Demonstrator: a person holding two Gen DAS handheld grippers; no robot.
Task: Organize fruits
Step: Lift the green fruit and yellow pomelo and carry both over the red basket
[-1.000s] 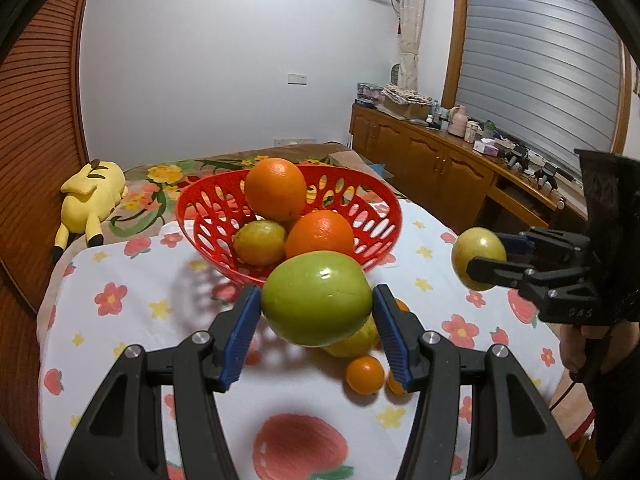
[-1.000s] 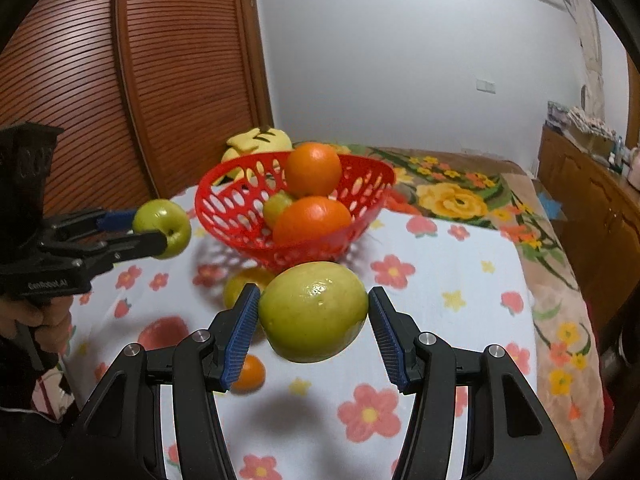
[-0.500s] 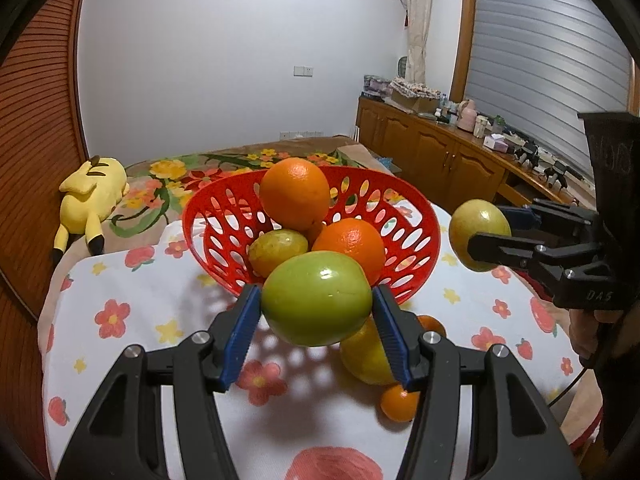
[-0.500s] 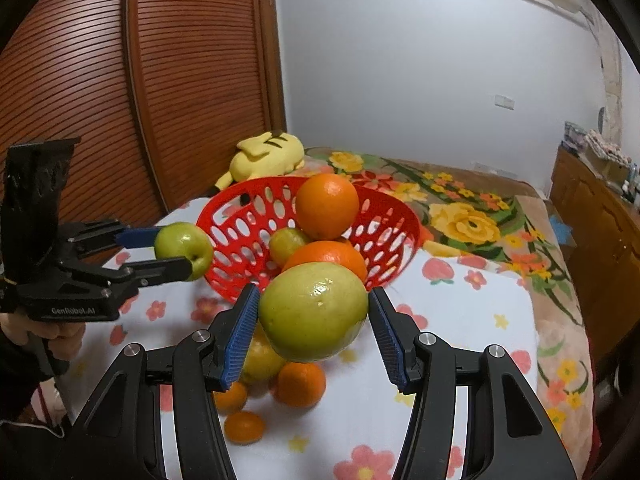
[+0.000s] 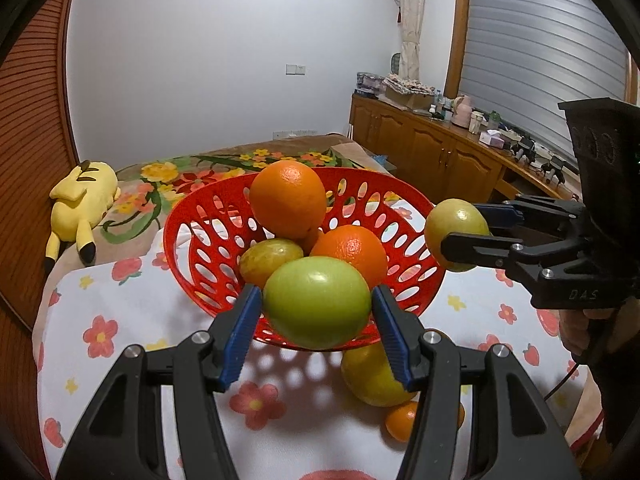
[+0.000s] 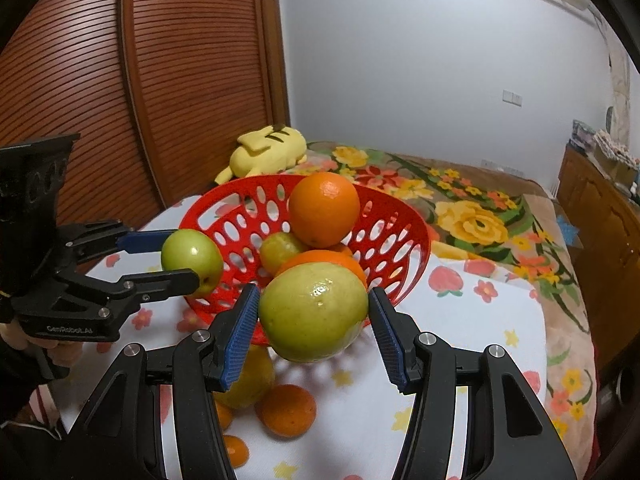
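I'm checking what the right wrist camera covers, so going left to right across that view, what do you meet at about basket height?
Left gripper shut on a green apple → red basket with oranges piled in it → flowered bedspread → wooden cabinet at the right edge.

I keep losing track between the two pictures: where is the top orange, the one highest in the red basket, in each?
Left wrist view: top orange sits centre, slightly above the middle, over the basket's other fruit.
Right wrist view: top orange is again near centre, just above the middle.
Shared landmark: the yellow plush behind the basket.
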